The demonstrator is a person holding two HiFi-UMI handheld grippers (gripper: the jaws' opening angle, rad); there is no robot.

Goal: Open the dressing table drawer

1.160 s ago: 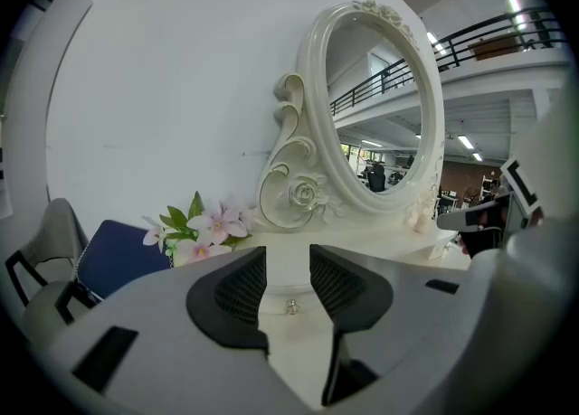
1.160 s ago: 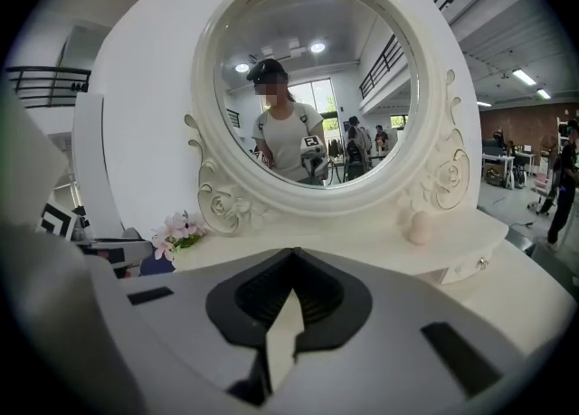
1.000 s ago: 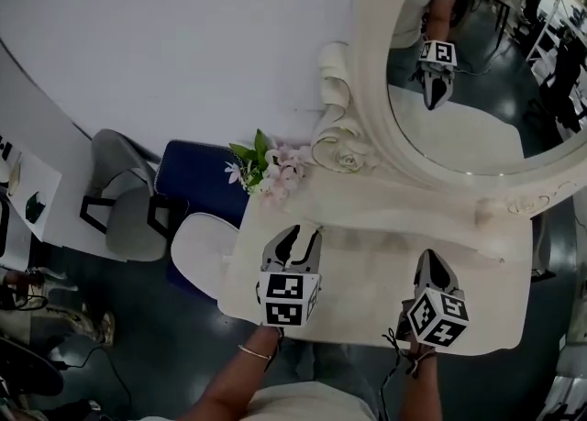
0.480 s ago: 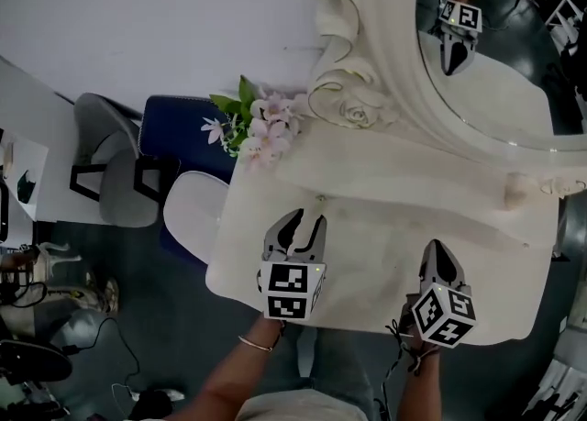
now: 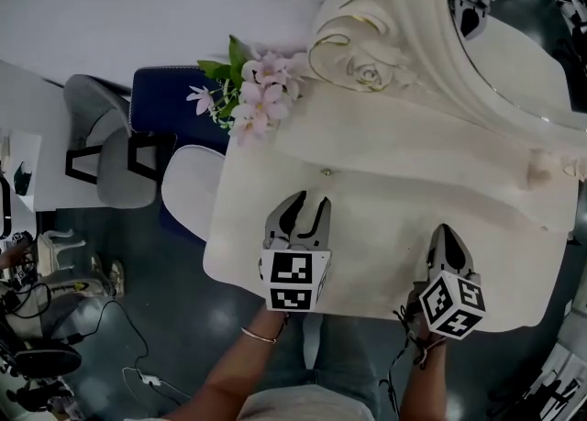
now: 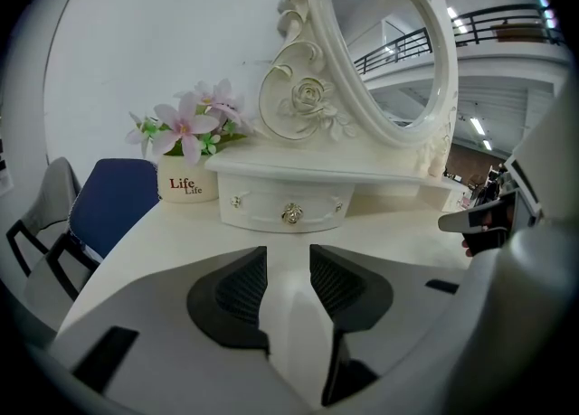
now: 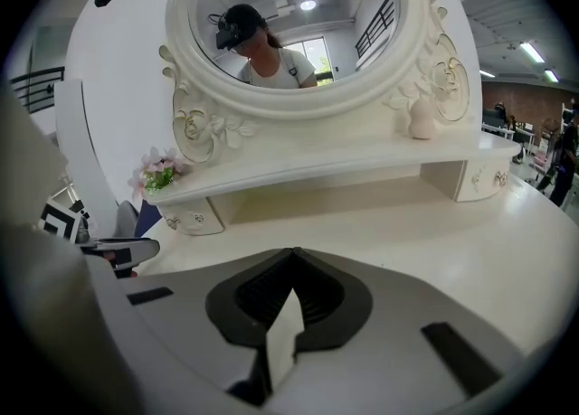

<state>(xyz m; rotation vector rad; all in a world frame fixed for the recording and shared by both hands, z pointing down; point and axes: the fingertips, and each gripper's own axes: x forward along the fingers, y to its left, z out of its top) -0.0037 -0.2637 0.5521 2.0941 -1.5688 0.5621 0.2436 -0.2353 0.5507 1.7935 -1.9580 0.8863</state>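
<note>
A studio hall: office chairs [image 5: 108, 151] on dark floor [image 5: 160, 318], mezzanine railing [image 6: 507, 14].

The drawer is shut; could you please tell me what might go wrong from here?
The knob is small and the left hand-held gripper has its jaws only narrowly apart, so it may miss or slip off. The flower pot stands close beside the drawer; a sideways drift could knock it.

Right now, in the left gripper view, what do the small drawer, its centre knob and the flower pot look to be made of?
Drawer: cream-painted wood or moulded resin with a smooth satin sheen; the look leaves open which.
Knob: looks like metal, a glinting rosette shape.
Flower pot: glossy white, probably ceramic, with printed lettering.
</note>
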